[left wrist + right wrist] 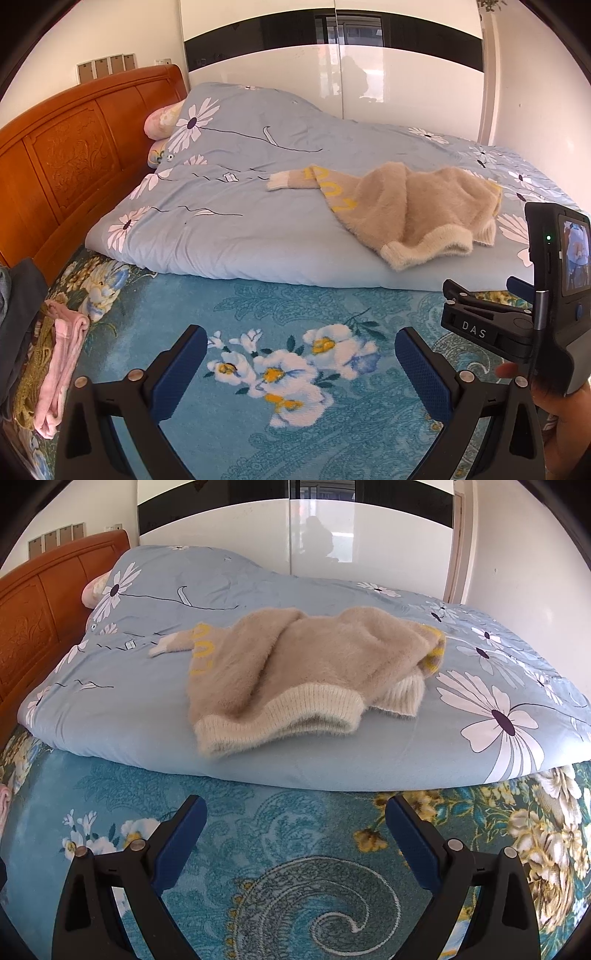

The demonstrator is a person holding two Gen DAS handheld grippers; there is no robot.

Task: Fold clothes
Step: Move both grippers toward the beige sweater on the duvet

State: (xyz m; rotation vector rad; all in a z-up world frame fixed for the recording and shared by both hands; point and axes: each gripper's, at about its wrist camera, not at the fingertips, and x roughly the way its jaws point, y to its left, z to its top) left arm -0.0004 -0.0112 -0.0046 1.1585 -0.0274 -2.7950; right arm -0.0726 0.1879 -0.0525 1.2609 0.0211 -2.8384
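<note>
A fuzzy beige sweater with cream ribbed hem and yellow letters lies crumpled on a light blue floral duvet. One sleeve stretches left. It also shows in the left wrist view, far right of centre. My left gripper is open and empty, over the blue floral blanket, short of the sweater. My right gripper is open and empty, just in front of the duvet edge below the sweater's hem. The right gripper's body shows at the right of the left wrist view.
A pile of clothes, pink, yellow-green and dark grey, lies at the left on the blanket. An orange wooden headboard stands at the left, with pillows beside it. A glossy white wardrobe runs behind the bed.
</note>
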